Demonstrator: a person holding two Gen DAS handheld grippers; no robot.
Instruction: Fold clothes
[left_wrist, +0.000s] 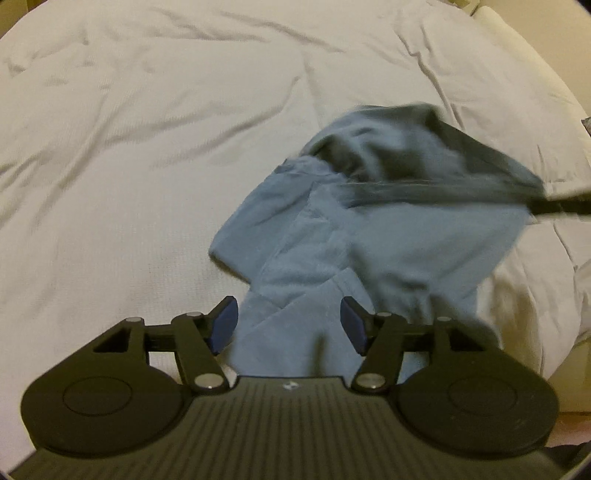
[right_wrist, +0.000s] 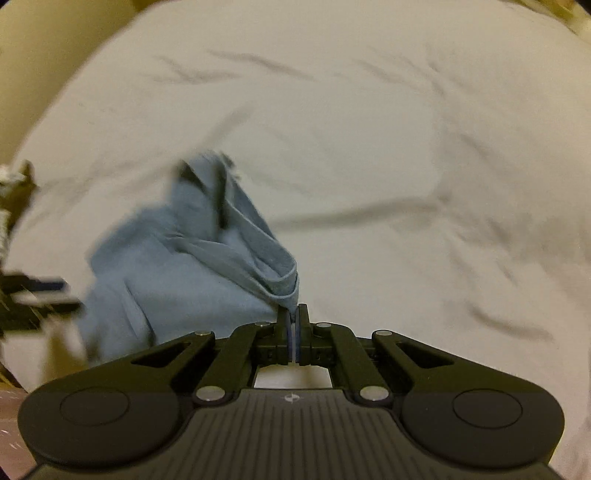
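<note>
A light blue garment (left_wrist: 369, 240) lies crumpled on the white bed sheet (left_wrist: 147, 147). My left gripper (left_wrist: 289, 325) is open just above its near end, a blue pad on either side of the cloth, nothing held. In the right wrist view the same blue garment (right_wrist: 177, 266) trails off to the left, and my right gripper (right_wrist: 293, 319) is shut on a hemmed edge of it, lifting that edge. In the left wrist view the right gripper (left_wrist: 561, 206) shows as a dark blur at the right edge, with the cloth stretched toward it.
The wrinkled white bed sheet (right_wrist: 406, 166) fills both views. A pillow (left_wrist: 509, 33) sits at the far right corner. The left gripper (right_wrist: 33, 295) appears blurred at the left edge of the right wrist view, beside a patterned object (right_wrist: 11, 192). The bed's near edge drops off at lower right.
</note>
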